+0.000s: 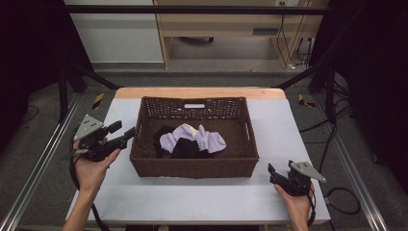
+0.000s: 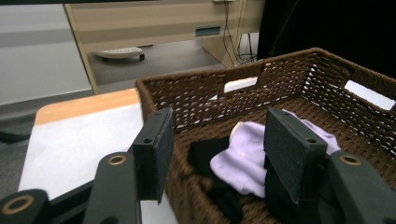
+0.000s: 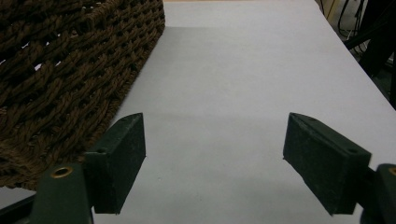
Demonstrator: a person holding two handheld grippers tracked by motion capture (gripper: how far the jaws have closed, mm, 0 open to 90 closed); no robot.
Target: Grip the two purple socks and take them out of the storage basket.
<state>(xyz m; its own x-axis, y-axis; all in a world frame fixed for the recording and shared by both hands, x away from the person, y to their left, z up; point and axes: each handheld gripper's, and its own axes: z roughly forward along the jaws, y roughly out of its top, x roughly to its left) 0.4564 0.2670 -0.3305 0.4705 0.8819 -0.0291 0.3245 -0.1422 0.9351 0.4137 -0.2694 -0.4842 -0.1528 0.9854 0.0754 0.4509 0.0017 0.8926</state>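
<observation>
A brown wicker basket (image 1: 194, 166) stands in the middle of the white bench (image 1: 192, 197), and in its bottom lies a small heap of clothes: lilac socks (image 1: 211, 140) draped over black socks (image 1: 185, 149), with a pale cream piece (image 1: 191, 129) showing at the back of the heap. In the left tool view the lilac cloth (image 2: 238, 161) lies across the dark cloth (image 2: 205, 154) near the basket's near wall

The left tool (image 1: 124, 134) hangs just outside the basket's left wall, at about rim height, pointing toward the heap; its jaws stand wide with nothing between them, and the left tool view looks over the rim (image 2: 196, 77) into the basket. The person's left hand (image 1: 91, 168) grips it from below

The right tool (image 1: 271, 172) sits low over the bench at the basket's front right corner, apart from the wicker. In the right tool view its jaws are spread wide over bare white bench (image 3: 224, 93), nothing in them, with the basket's woven wall (image 3: 70, 70) just to their left. The right hand (image 1: 298, 202) holds it near the bench's front edge
</observation>
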